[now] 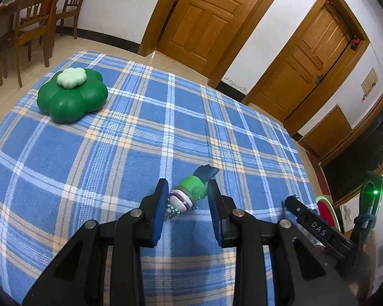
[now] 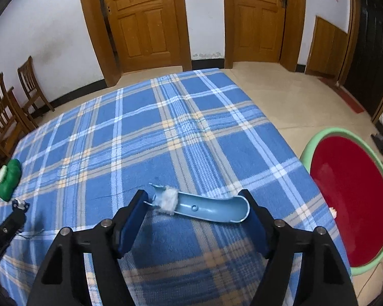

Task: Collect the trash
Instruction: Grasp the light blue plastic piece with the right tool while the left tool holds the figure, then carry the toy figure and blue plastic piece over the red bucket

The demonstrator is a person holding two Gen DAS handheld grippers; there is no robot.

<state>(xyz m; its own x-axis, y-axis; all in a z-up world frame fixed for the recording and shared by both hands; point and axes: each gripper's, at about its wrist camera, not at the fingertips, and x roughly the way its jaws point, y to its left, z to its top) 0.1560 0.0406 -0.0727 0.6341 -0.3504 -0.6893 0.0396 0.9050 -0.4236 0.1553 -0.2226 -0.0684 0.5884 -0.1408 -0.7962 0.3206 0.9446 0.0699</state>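
Observation:
A small green toy piece [image 1: 191, 191] with a purple-and-white end lies on the blue plaid cloth [image 1: 115, 153]. My left gripper [image 1: 187, 187] is open, with one finger on each side of the piece. A light-blue curved plastic scrap [image 2: 212, 210] with a tuft of white fluff [image 2: 167, 200] lies between the fingers of my right gripper [image 2: 192, 195], which is open; the scrap's right end is close to the right finger. A red basin with a green rim [image 2: 349, 199] stands off the cloth's right edge.
A green clover-shaped container [image 1: 72, 97] with a pale lid sits at the cloth's far left. Wooden chairs [image 1: 33, 17] stand beyond it, and two wooden doors [image 2: 145, 20] are in the back wall. Tiled floor surrounds the cloth.

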